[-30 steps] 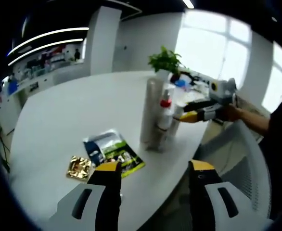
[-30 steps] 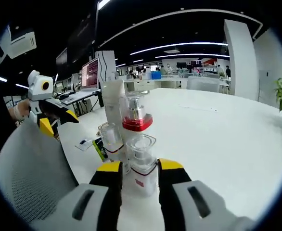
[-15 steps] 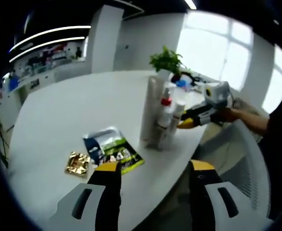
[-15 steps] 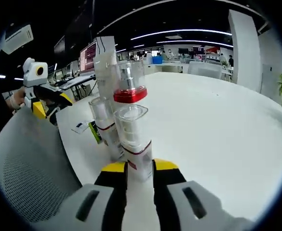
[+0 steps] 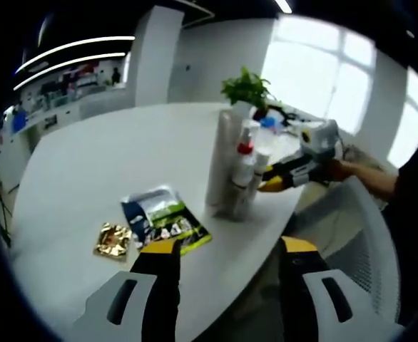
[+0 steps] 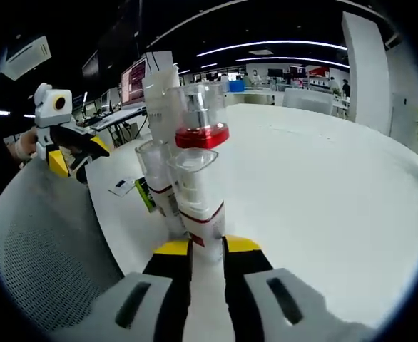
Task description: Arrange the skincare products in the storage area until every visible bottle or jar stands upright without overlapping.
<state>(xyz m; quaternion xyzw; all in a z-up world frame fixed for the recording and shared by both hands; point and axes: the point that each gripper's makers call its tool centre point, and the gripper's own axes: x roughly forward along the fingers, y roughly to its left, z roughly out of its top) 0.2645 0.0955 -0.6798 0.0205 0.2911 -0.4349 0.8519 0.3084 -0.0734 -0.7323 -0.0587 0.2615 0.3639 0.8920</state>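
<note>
Gripping now: right gripper [image 6: 206, 248], jaws closed onto the base of a clear square-capped bottle [image 6: 197, 194], lower centre of the right gripper view; upright, dark red band near its foot.
Cluster: bottle touching or just beside a shorter clear-capped bottle [image 6: 156, 178] on its left; red-collared pump bottle [image 6: 201, 121] and a tall pale tube [image 6: 163, 92] close behind. Same group at centre of the left gripper view, tall pale tube [image 5: 223, 157] foremost, near the table edge.
Left gripper: left gripper [image 5: 227, 249], bottom of its own view, jaws wide apart, holding nothing; also at upper left of the right gripper view.
Table: white table [image 6: 323, 185], broad and bare beyond the cluster.
Risk, tipping: bottles packed tight, so dragging the held one sideways likely to knock a neighbour; tall tube and pump bottle look top-heavy.
Risk, slipping: grip low on a smooth clear wall, so possibly tilting or sliding out on lifting.
Risk, edge: cluster close to the near rim; a toppled bottle could roll off.
Other items: green-and-blue sachet [image 5: 165, 222] and crumpled gold foil packet [image 5: 113, 241], lower left of the left gripper view, lying flat.
Writing: print on sachet and bottle labels too small and blurred to read; no brand legible.
</note>
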